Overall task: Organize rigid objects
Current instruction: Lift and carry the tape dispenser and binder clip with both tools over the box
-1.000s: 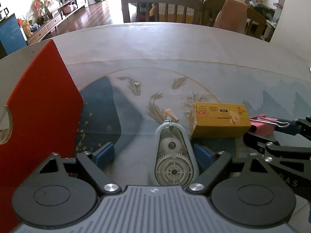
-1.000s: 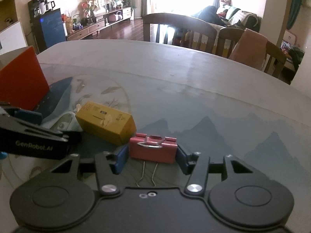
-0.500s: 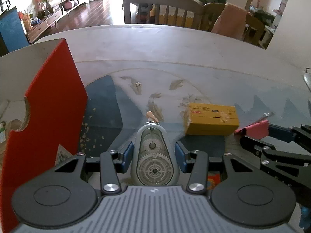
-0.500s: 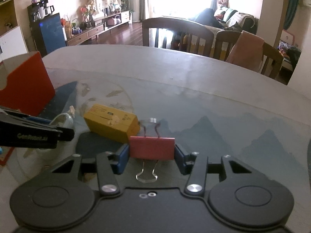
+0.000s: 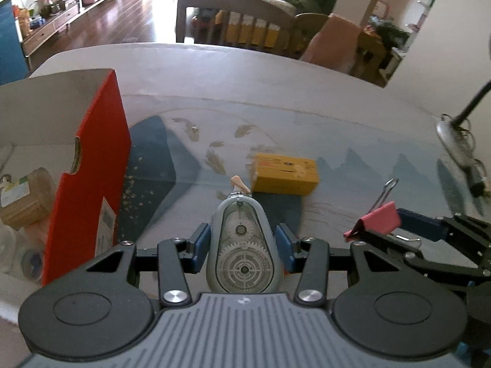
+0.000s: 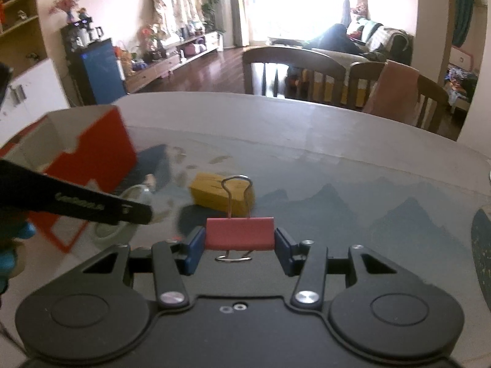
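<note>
The left gripper pinches a grey correction tape dispenser between its blue pads, the see-through shell with its white gear wheels facing the camera and the pale tip pointing away toward the far side of the table; the dispenser hangs clear of the patterned tabletop. The right gripper is clamped on a red binder clip, one pad against each end of the clip's body, with one wire handle standing up on the far side and the other folded down toward the camera. In the left wrist view that clip shows at the right, level with the dispenser and well apart from it. A yellow box lies flat on the table beyond both grippers, nearer the dispenser's tip than the clip. At the left stands an open red cardboard box with pale inner walls; a brown packet and other small things lie inside, too blurred to name. Wooden chairs line the far edge of the table
</note>
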### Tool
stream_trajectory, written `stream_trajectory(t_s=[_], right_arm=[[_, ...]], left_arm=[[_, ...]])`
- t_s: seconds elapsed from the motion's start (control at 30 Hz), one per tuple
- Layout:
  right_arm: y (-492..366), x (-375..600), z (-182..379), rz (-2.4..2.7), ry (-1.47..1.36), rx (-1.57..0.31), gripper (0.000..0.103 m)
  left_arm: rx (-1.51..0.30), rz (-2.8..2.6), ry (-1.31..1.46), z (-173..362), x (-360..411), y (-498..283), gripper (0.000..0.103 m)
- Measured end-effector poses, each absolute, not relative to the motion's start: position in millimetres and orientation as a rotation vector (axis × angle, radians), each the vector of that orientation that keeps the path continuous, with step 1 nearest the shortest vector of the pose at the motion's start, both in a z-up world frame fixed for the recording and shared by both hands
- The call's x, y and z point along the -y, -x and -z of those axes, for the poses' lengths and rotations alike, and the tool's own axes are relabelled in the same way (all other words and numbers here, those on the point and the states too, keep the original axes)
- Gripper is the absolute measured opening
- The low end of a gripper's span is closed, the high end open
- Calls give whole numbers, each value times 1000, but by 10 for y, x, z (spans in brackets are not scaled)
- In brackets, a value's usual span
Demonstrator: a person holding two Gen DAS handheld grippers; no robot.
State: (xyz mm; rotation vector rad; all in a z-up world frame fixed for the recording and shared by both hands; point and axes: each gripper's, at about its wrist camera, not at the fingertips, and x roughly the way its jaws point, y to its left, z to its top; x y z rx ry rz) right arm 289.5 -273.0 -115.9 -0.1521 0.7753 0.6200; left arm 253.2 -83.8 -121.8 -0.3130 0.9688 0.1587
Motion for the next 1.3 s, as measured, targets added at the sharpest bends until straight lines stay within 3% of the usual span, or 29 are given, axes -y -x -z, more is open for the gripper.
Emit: stream_trajectory(t_s=[0.6, 1.3], right_arm=[[-2299, 2498, 433, -660, 94, -696, 48], [-2092, 1193, 204, -717, 127, -652, 48]], left_arm=[[-884, -132, 281, 570, 617, -1899, 46], [-863, -215, 315, 261, -882, -1294, 46]])
